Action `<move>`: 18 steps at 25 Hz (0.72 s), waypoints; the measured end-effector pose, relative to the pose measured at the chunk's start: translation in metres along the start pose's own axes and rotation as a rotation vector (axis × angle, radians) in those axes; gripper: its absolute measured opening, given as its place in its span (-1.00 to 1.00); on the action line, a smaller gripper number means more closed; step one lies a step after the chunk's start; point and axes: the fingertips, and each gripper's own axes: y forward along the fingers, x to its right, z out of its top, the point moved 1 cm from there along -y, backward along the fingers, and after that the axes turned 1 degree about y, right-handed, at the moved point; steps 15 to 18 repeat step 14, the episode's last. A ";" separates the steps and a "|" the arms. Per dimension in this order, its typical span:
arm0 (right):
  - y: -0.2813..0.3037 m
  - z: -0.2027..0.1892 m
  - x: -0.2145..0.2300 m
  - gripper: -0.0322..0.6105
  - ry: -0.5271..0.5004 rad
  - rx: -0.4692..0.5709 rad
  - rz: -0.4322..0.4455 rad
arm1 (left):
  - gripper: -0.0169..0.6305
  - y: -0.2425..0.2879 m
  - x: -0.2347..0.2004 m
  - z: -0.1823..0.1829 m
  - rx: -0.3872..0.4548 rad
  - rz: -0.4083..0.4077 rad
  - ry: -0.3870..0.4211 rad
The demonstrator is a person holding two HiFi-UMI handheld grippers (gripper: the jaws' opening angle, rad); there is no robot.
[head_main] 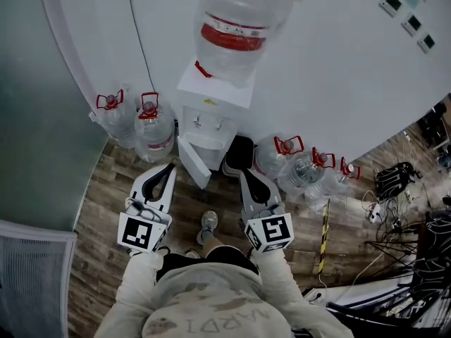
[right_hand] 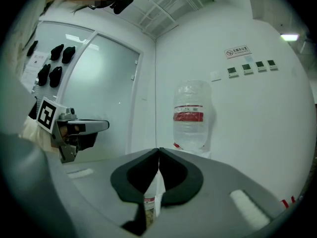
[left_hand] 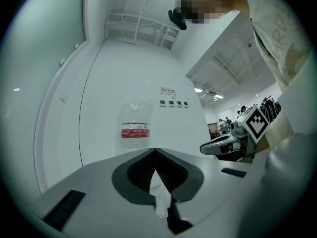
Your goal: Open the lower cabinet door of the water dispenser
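Note:
The white water dispenser stands against the curved wall with a big clear bottle on top. Its lower cabinet door juts out at an angle from the lower front, swung toward the left. My left gripper is shut and empty, just left of the door and apart from it. My right gripper is shut and empty, to the right of the door. Both point level at the dispenser. The left gripper view has the bottle over the shut left gripper. In the right gripper view the bottle is above the shut right gripper.
Two spare water jugs stand left of the dispenser, and three more on its right. A black bin is beside the dispenser's base. Tangled cables and a yellow-black strip lie at the right. My shoe is on the wooden floor.

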 end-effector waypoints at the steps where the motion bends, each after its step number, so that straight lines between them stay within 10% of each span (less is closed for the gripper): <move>1: -0.001 0.002 0.000 -0.88 0.000 0.004 -0.002 | -0.95 -0.001 0.001 0.001 0.002 0.000 0.001; 18: -0.012 0.011 -0.009 -0.88 0.000 0.038 -0.009 | -0.95 -0.015 0.008 0.012 0.021 0.004 0.016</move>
